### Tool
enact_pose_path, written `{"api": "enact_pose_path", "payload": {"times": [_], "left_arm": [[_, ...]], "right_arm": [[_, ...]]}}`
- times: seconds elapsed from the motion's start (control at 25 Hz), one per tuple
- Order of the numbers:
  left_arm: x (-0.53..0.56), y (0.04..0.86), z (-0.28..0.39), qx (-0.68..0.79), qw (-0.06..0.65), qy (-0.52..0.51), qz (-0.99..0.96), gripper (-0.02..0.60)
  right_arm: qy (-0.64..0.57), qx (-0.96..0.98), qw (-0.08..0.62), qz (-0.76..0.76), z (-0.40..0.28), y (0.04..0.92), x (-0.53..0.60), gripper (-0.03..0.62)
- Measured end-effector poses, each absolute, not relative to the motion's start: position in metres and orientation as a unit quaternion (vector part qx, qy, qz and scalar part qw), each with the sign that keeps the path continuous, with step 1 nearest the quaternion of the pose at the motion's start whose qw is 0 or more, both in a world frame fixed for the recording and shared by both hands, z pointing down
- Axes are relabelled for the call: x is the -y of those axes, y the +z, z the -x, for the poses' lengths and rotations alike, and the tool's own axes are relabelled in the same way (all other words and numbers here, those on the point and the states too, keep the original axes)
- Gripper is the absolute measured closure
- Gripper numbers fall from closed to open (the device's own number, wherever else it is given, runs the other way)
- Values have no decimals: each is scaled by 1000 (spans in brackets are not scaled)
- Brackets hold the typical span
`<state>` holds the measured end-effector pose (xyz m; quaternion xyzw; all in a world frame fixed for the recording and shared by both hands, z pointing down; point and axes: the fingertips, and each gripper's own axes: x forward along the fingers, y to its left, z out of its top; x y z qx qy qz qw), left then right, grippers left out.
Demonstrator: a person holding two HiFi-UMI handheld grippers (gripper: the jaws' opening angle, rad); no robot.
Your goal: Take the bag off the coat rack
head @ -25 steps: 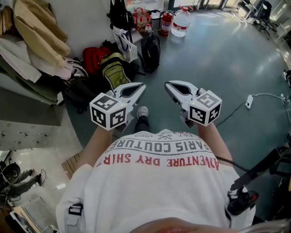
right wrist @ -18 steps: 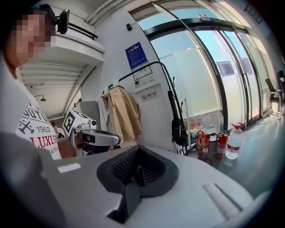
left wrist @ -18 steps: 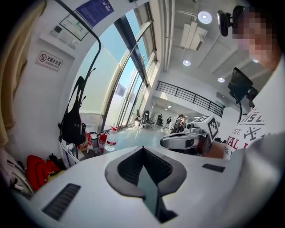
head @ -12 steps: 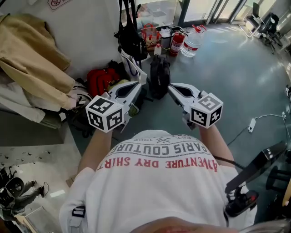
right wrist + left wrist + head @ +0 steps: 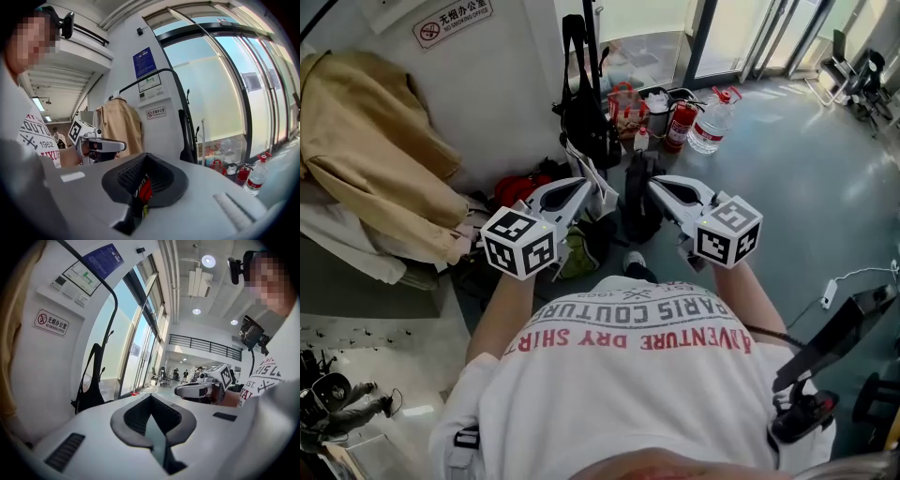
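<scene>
Fingers (image 5: pixel 542 195) of left gripper (image 5: pixel 592 180) and right gripper (image 5: pixel 654 184) clenched, empty; black bag (image 5: pixel 586 117) hangs vertically from coat rack (image 5: pixel 111 296) ahead, nearer left.

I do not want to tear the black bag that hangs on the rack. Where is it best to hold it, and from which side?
Probably the straps of the black bag, high up near the rack: they run taut and narrow above the bulky body, thin enough for the fingers. Come from the room side; the wall is right behind.
</scene>
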<state>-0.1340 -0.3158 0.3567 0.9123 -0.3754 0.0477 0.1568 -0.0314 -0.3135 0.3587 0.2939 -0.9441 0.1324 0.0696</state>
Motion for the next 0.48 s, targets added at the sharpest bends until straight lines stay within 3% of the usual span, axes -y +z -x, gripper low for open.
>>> {"api": "enact_pose_path", "payload": {"times": [0.48], "left_arm": [[414,366,127,397,158,36,-903,580]], "right_arm": [[159,953,68,-249,38,383,424,592]]}}
